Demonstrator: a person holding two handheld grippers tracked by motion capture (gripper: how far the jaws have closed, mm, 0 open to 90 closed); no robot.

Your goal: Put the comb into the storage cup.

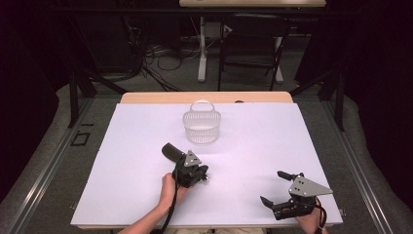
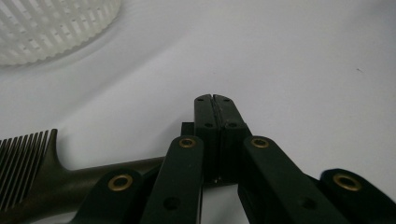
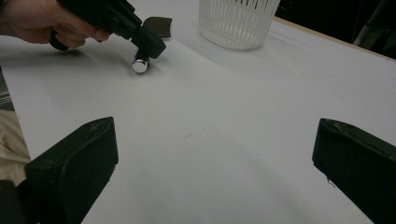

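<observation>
right gripper (image 1: pixel 276 187): nearest you, at the near right of the table (image 1: pixel 272 146). Your jaws stand wide apart, one at each side in the right gripper view. Nothing between them, just bare white surface.

right hand (image 1: pixel 311 222): at the near table edge, behind the gripper body.

left gripper (image 1: pixel 202 175): near centre of the table. Your jaws are pressed fully together, pads meeting face to face in the left gripper view (image 2: pixel 215 116). Tips angled down at the surface.

grip contents: the closed tips sit over the comb handle. The pads look flush, so I cannot tell whether they pinch the handle or just rest on it.

comb (image 2: pixel 56 177): dark olive, lying flat. Handle runs under your left jaws; teeth end lies out to the jaws' left in the left gripper view. In the high view the dark end (image 1: pixel 170 151) pokes out beyond the gripper, toward the basket.

silver piece (image 3: pixel 139 65): small shiny cylinder right at your left jaw tips, touching the table. Whether it is loose or part of something, cannot tell.

left hand (image 1: pixel 171 190): wrapped round the gripper handle, forearm coming in from the near edge.

basket (image 1: pixel 201 126): white, slotted wall, hoop handle up. Beyond your left jaws, apart from the comb. Farthest thing on the table.
</observation>
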